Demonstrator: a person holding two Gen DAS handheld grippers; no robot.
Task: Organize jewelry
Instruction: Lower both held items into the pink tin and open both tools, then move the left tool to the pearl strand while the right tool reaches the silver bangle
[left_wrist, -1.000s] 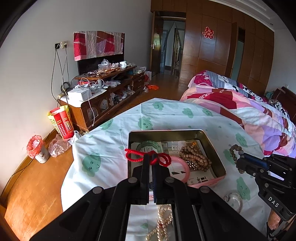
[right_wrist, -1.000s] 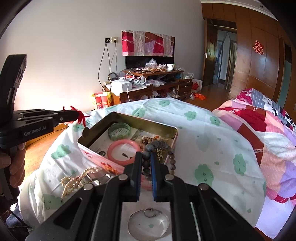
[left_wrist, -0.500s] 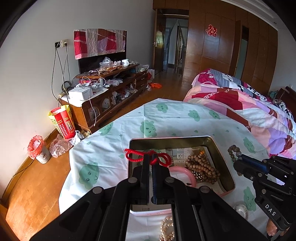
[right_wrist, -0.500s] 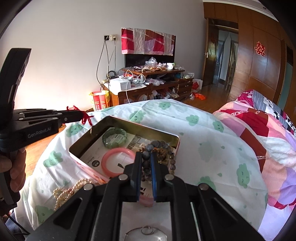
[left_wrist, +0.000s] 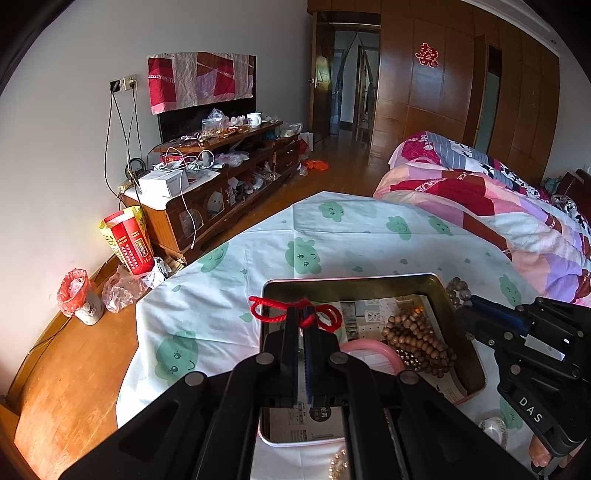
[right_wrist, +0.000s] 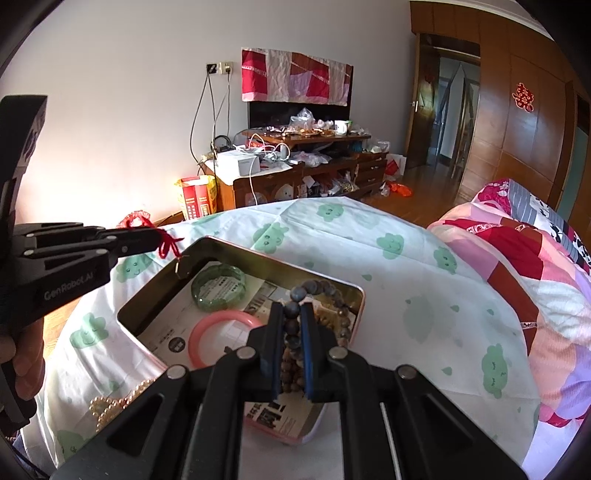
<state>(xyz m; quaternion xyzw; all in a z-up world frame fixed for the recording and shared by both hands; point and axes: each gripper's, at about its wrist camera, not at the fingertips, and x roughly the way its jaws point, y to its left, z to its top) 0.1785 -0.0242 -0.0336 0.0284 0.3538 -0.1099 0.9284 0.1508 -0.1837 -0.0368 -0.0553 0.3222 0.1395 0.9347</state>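
Both tongs loaded, tin just ahead and below

Left gripper (left_wrist: 302, 314) pinches a red cord (left_wrist: 295, 312) above the tin's (left_wrist: 467, 354) near-left rim; right gripper (right_wrist: 291, 321) clamps a dark bead bracelet (right_wrist: 317, 288) over its right end, nearer the wooden beads (left_wrist: 417, 339).

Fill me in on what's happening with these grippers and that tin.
A person is sorting jewelry into an open metal tin on a cloth-covered table. The left gripper is shut on a red cord, holding it over the tin's near-left corner. The right gripper is shut on a dark bead bracelet over the tin's right side. A green bangle, a pink bangle and brown beads already lie inside.
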